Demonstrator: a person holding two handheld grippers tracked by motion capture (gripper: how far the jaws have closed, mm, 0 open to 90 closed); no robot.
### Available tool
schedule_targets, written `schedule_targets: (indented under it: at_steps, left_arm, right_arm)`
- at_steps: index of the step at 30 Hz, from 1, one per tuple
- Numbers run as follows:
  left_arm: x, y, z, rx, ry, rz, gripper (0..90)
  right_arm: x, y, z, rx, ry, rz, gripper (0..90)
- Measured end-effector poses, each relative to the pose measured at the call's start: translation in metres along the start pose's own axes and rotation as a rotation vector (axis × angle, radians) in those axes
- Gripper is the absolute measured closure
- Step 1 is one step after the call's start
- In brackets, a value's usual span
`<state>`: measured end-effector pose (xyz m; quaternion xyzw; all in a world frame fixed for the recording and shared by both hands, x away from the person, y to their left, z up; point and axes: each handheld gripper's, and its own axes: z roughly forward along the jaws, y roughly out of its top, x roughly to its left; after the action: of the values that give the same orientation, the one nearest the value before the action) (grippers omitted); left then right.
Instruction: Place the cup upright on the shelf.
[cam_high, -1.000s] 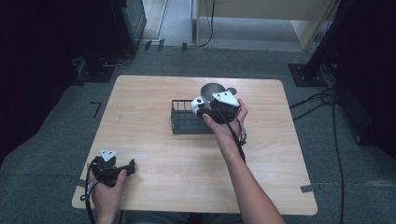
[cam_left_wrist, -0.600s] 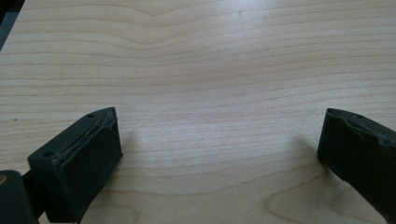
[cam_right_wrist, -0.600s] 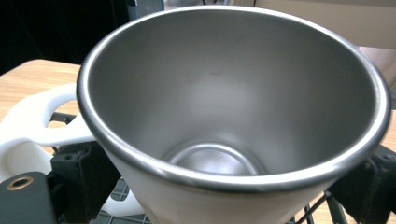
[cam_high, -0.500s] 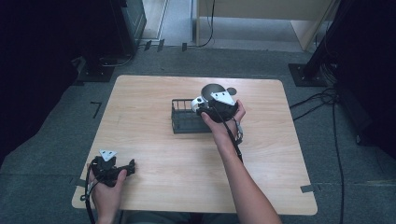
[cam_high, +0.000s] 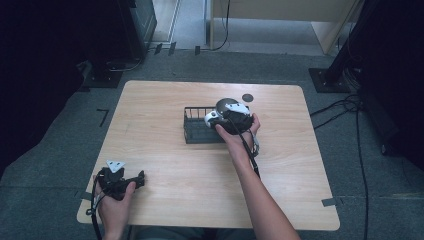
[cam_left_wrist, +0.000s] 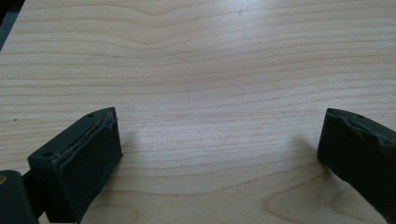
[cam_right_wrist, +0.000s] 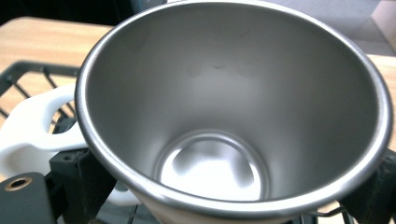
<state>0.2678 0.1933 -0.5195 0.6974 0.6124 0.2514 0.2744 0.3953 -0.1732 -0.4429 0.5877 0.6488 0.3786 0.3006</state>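
Here the right gripper (cam_high: 227, 116) pinches a shiny steel cup with a white handle (cam_right_wrist: 233, 116), one black jaw pressed on each side of its wall just under the rim. The open mouth of the cup faces the camera that rides on this gripper, and its inside is bare. The white handle (cam_right_wrist: 32, 126) sticks out to the left of the jaws in the right gripper view. Under and behind the gripper is a black wire basket (cam_high: 197, 127), and the cup is held above its far right end. A small dark round disc (cam_high: 247, 97) lies on the light wooden surface (cam_high: 200, 175) just beyond the gripper. The left gripper (cam_high: 127, 181) rests low at the near left corner of the surface, well apart from the basket. Its jaws are spread wide, with only bare wood between them.
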Motion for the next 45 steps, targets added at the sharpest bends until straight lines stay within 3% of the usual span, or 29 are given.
schedule_targets:
  at_steps: [5,7,20,29,45]
  left_arm:
    - [0.0,0.0,0.0,0.001,0.0,0.001,0.0]
    - [0.0,0.0,0.0,0.0,0.0,0.0,0.0]
    - [0.0,0.0,0.0,0.0,0.001,0.001,0.0]
    - [0.0,0.0,0.0,-0.002,0.001,-0.001,0.0]
    - [0.0,0.0,0.0,0.002,0.001,0.003,0.0]
  right_arm:
    - [-0.002,0.003,-0.008,0.014,0.02,-0.065,3.8]
    - [-0.003,0.003,-0.012,0.021,0.042,-0.07,1.8]
    - [-0.019,-0.007,-0.049,-0.036,0.12,-0.025,1.4]
    - [-0.041,-0.02,-0.073,-0.063,0.122,-0.016,1.5]
    - [-0.082,-0.059,-0.091,-0.049,0.108,0.009,0.0]
